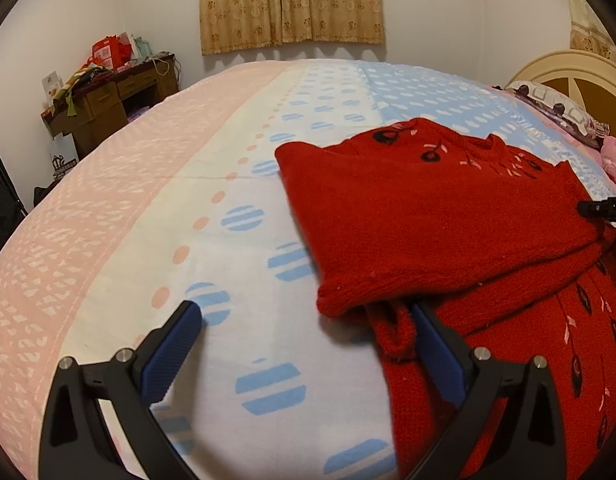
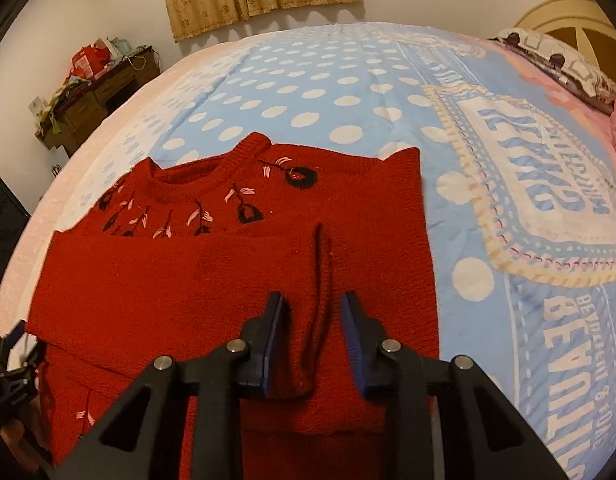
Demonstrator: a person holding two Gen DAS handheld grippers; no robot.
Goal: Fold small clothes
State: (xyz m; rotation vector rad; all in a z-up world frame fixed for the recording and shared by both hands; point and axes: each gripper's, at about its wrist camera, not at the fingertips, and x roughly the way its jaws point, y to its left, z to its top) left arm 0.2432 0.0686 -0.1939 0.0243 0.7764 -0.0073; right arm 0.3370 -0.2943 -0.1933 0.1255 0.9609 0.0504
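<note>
A small red knit sweater with black and pink flower embroidery lies on the bed, both sleeves folded across its chest. In the left wrist view the sweater fills the right half. My left gripper is open wide at the sweater's left edge, its right finger against the cloth, nothing held. My right gripper is open over the folded sleeve, with a raised crease of red cloth between its fingers, not pinched. The right gripper's tip shows at the left wrist view's right edge.
The bed cover is blue with white dots, turning white and pink to the left. A pillow and headboard are at the far right. A cluttered wooden desk stands by the far wall, curtains above.
</note>
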